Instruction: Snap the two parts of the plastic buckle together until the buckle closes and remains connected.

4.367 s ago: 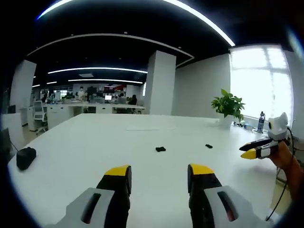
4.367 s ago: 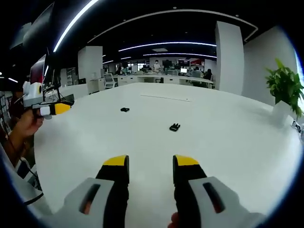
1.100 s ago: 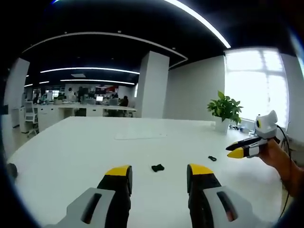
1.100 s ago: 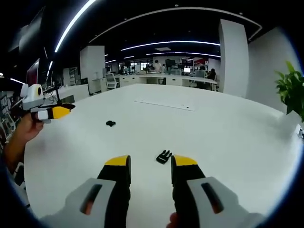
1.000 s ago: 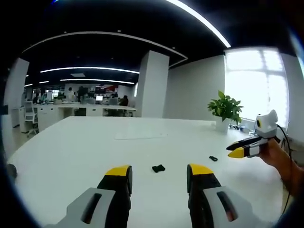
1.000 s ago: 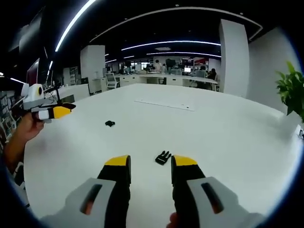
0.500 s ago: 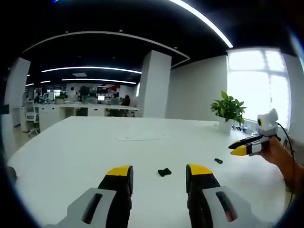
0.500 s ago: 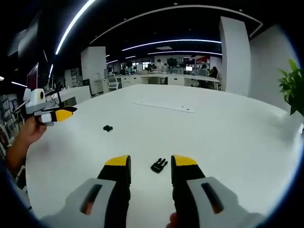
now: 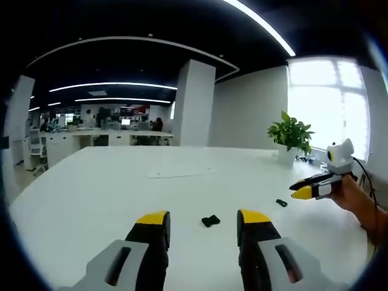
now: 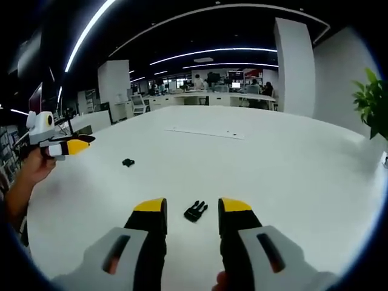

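Two small black buckle parts lie apart on the white table [image 9: 91,194]. In the left gripper view one part [image 9: 210,220] sits just beyond my open left gripper [image 9: 202,222], between its yellow-tipped fingers, and the other part [image 9: 281,202] lies further right. My right gripper [image 9: 303,187] comes in from the right there, held in a hand. In the right gripper view the pronged part [image 10: 195,211] lies between the tips of my open right gripper [image 10: 191,207]. The second part [image 10: 128,162] rests further left, near my left gripper [image 10: 68,145], held in a hand.
A potted plant [image 9: 291,138] stands at the table's far right edge by a bright window. A thin flat strip [image 10: 205,133] lies mid-table. White pillars [image 9: 193,103] and office desks with people stand behind the table.
Both grippers have come closer to the table over the past seconds. Each buckle part now sits nearer its gripper's fingertips. Neither part has moved on the table.
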The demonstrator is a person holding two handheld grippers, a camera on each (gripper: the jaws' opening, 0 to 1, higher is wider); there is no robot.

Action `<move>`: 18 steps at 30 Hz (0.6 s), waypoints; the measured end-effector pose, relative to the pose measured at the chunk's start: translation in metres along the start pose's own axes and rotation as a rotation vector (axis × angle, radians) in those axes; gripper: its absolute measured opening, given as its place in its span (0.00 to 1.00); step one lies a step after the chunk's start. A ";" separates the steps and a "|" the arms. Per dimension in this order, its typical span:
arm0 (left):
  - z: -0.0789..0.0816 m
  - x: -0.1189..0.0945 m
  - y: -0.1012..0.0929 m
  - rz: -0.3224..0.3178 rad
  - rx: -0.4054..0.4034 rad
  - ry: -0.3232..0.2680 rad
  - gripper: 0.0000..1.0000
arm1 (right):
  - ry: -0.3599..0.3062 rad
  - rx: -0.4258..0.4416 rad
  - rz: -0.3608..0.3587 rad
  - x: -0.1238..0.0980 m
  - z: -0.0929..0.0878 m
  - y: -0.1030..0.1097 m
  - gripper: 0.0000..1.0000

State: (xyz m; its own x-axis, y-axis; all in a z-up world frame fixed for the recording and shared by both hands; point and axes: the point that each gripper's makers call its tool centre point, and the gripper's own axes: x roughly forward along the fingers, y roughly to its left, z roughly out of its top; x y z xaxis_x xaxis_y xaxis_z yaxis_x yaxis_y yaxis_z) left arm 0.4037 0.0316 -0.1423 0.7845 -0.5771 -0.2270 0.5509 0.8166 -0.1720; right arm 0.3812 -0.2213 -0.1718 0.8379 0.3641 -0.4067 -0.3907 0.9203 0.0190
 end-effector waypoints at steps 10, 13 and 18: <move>-0.006 0.013 -0.005 -0.011 0.015 0.026 0.43 | 0.008 -0.009 -0.019 0.005 -0.006 -0.006 0.34; -0.009 0.017 -0.007 -0.017 0.019 0.035 0.43 | 0.013 -0.020 -0.019 0.007 -0.007 -0.005 0.34; -0.013 0.023 -0.010 -0.030 0.024 0.056 0.43 | 0.019 -0.026 -0.017 0.008 -0.008 -0.006 0.34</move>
State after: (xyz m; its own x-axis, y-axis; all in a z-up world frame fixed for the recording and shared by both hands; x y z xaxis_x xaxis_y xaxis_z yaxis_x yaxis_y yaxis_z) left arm 0.4126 0.0099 -0.1581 0.7505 -0.6005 -0.2758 0.5814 0.7984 -0.1565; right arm 0.3874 -0.2246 -0.1823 0.8369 0.3456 -0.4244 -0.3868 0.9221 -0.0119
